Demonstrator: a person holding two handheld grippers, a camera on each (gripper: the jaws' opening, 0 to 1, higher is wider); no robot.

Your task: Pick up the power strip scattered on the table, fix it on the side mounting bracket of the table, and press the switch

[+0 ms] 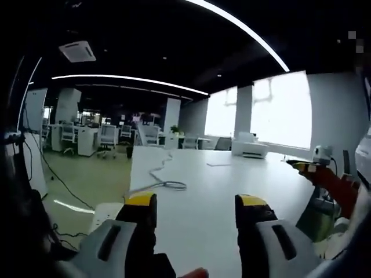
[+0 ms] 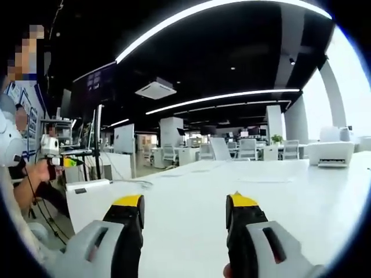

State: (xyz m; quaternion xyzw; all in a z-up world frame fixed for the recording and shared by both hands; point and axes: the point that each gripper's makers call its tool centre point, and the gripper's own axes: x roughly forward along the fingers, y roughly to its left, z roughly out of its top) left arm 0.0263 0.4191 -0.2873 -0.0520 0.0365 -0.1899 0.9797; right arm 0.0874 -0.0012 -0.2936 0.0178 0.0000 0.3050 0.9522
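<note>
Left gripper view shows you the power strip lying at the near left corner of the white worktop, just left of your left tongs; only part of its white body shows past the left jaw. From it a cable loops into a small coil and snakes away across the worktop toward the far edge. Your left tongs stand open, jaws well apart with yellow tips, nothing between them. At the right of this view the other gripper, orange and white, reaches in over the worktop edge. A white printer sits at the far end, near bright windows.

In the right gripper view your right tongs are likewise open and empty, hovering above the worktop. A white strip-shaped thing lies at the left corner; you cannot tell whether it is the power strip. A hand holds the other gripper at the left. Office chairs and desks stand beyond under long ceiling lights.
</note>
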